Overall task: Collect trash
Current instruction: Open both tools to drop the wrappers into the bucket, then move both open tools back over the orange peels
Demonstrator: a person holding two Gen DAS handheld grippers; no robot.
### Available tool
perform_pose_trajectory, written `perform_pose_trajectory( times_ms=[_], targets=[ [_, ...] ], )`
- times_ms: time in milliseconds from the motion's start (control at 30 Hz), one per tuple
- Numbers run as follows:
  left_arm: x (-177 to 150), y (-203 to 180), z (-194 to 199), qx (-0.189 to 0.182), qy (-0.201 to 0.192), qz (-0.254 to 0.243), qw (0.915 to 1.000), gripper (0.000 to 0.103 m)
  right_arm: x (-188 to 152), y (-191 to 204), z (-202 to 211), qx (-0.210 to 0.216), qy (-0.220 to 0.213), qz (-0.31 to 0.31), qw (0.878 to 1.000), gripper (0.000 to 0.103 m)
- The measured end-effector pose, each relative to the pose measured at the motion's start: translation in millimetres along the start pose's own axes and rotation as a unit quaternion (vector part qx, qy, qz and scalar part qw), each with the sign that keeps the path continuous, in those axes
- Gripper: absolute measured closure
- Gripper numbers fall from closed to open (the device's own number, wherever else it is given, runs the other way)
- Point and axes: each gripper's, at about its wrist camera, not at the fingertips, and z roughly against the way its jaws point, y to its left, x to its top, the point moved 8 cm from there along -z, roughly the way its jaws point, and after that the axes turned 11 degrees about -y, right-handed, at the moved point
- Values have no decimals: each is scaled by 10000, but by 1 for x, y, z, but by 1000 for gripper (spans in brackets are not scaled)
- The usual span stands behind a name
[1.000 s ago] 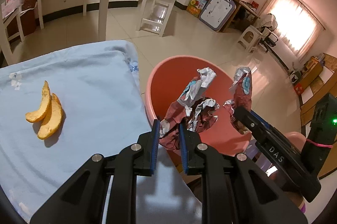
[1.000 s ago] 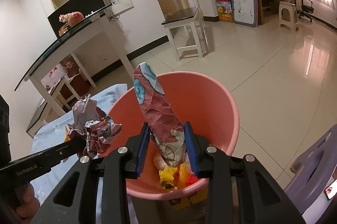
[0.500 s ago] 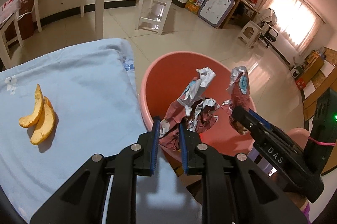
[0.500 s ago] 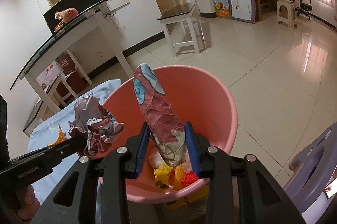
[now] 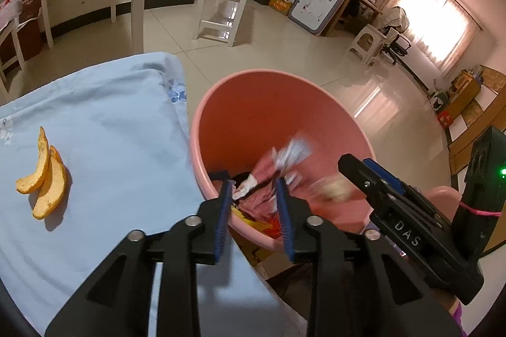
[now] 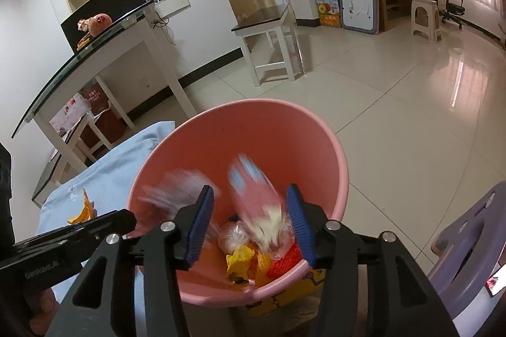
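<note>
A pink bucket (image 5: 268,102) stands beside the blue-clothed table; it also shows in the right wrist view (image 6: 253,128). My left gripper (image 5: 253,188) is open over its rim, and a crumpled foil wrapper (image 5: 281,163) falls blurred below it. My right gripper (image 6: 249,197) is open over the bucket, and a long pink wrapper (image 6: 256,194) drops blurred between its fingers. The falling crumpled wrapper (image 6: 170,194) blurs at its left. Other trash (image 6: 243,261) lies in the bucket bottom. Two orange peels (image 5: 44,178) lie on the cloth.
The blue cloth (image 5: 104,147) covers the table left of the bucket. A purple plastic stool (image 6: 468,235) stands at the right. A white side table (image 5: 221,8) and a glass-topped desk (image 6: 95,52) stand on the tiled floor beyond.
Both grippers have opened. The crumpled foil wrapper and the long pink wrapper have left the jaws and are falling into the bucket.
</note>
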Motion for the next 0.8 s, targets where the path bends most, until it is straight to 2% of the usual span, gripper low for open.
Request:
perform_pose_trajectory(
  times_ms=[400, 800],
  targets=[
    [0, 4, 15, -45, -139, 94, 9998, 68, 1, 5, 16, 112, -70, 73, 9999, 53],
    [-9, 36, 59, 311, -373, 178, 9987, 68, -13, 44, 49, 553, -40, 112, 9984, 50]
  ],
)
